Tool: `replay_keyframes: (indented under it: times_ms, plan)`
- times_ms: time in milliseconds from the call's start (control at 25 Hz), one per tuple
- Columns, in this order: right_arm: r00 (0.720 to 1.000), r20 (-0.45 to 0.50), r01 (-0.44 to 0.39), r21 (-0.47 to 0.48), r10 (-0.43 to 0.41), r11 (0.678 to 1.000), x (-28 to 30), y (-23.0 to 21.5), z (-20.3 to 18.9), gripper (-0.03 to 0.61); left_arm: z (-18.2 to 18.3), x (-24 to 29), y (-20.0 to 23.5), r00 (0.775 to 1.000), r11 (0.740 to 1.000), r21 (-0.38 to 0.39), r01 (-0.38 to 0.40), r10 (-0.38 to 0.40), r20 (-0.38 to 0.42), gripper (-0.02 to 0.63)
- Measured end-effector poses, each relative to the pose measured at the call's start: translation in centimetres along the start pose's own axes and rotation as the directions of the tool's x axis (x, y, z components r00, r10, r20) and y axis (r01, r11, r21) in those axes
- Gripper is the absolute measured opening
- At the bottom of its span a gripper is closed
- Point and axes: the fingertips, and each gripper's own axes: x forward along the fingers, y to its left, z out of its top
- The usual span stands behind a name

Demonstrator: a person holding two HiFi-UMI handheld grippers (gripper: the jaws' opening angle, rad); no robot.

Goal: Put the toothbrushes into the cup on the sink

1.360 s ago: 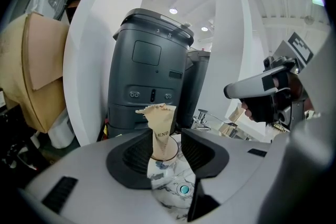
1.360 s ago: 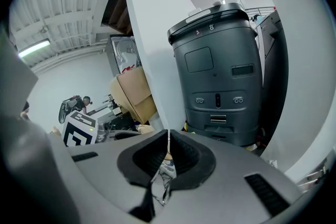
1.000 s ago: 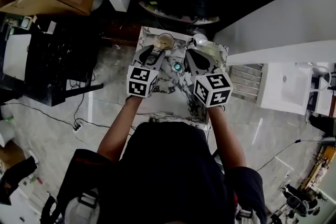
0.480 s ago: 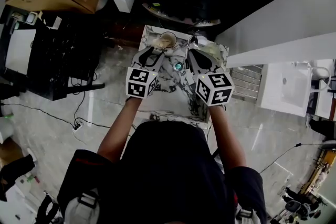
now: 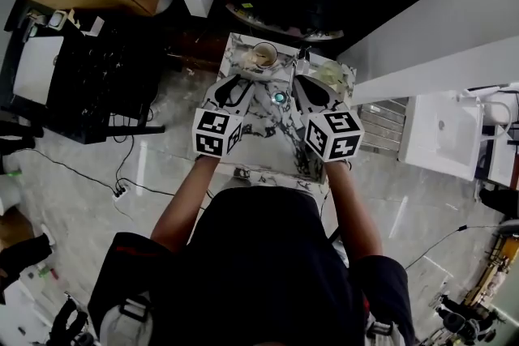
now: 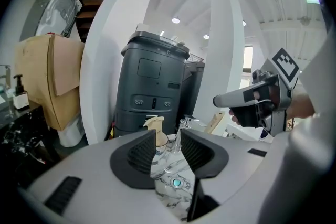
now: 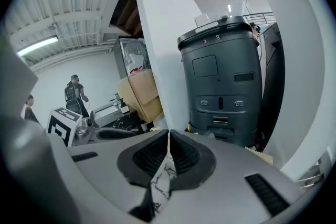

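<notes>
Head view: marble sink [image 5: 272,126], grey flr [image 5: 97,202].

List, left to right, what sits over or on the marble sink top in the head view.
left gripper → cup → drain → right gripper

The left gripper [image 5: 236,87] and right gripper [image 5: 312,90] hang side by side over the marbled sink [image 5: 272,134]; its teal drain [image 5: 279,98] shows between them, the cup [image 5: 263,54] on the far rim
</notes>
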Motion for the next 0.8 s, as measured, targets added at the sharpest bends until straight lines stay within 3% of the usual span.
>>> replay_keyframes:
  times_ms: [320,480,800]
  plan:
    - [1.0,-0.016,-0.015,-0.012,0.015,1.0,0.0,1.6,-1.0,0.04,0.2,-3.3,-0.6,0.998,0.999,0.027,0.039,-0.04,0.043,0.039]
    - [0.999,-0.037,-0.027,-0.03,0.026,0.999,0.1,2.7,-2.0,0.04,-1.3,-4.5,-0.3,0.998,0.998,0.012,0.057,-0.057,0.026,0.026]
    - [0.998,-0.017,-0.067,-0.076,0.066,0.995,-1.8,3.5,-1.8,0.04,-0.3,-5.8,-2.9,0.997,0.998,0.017,0.055,-0.056,0.059,0.017]
